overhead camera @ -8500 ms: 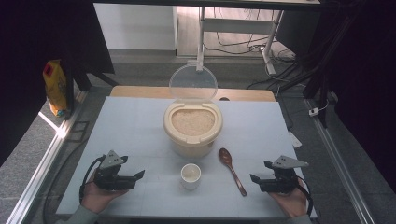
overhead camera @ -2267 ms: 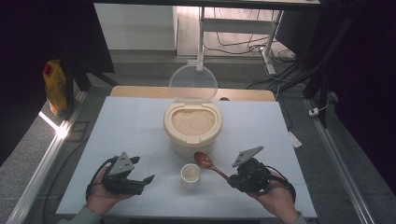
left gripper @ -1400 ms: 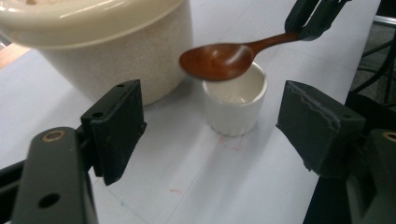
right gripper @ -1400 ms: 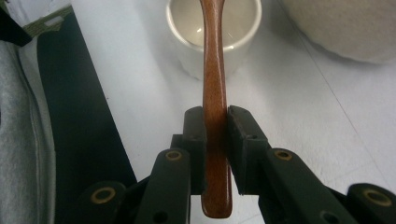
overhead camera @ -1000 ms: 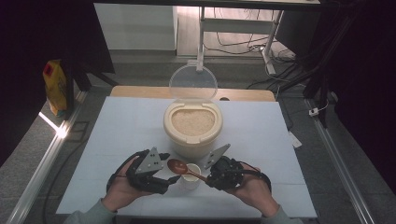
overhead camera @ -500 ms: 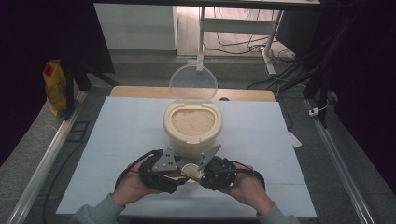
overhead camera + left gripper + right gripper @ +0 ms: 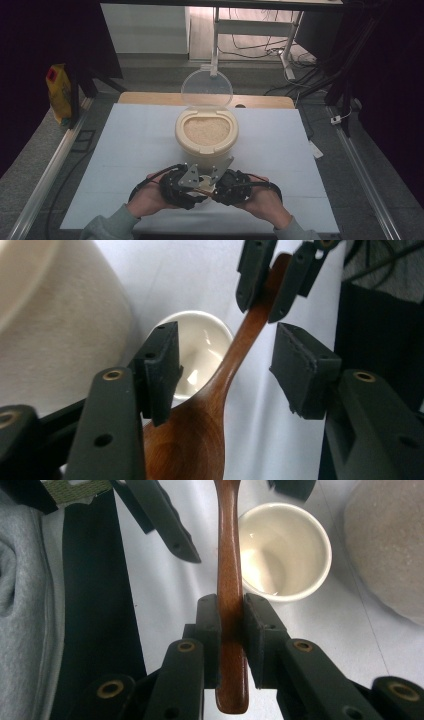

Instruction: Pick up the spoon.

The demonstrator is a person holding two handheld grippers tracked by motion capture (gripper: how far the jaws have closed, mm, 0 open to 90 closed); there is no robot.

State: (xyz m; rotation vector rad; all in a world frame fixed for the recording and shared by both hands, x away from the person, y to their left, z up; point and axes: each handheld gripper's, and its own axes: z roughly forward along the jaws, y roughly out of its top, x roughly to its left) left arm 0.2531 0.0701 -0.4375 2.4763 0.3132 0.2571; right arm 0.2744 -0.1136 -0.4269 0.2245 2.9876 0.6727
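Jaws on spoon, lengthwise ahead

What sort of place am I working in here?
Probably a lab or recording rig, not a kitchen: a covered table framed by metal rails, cables on the floor behind it, and dark surroundings. On it stand a rice container and a small cup.

In the high view, the two grippers are covering the cup and most of the spoon just in front of the rice container. In the left gripper view, the bottom edge is cutting off the spoon's bowl, and the container's wall is running out of the frame. In the right gripper view, the top edge is cutting off the spoon.
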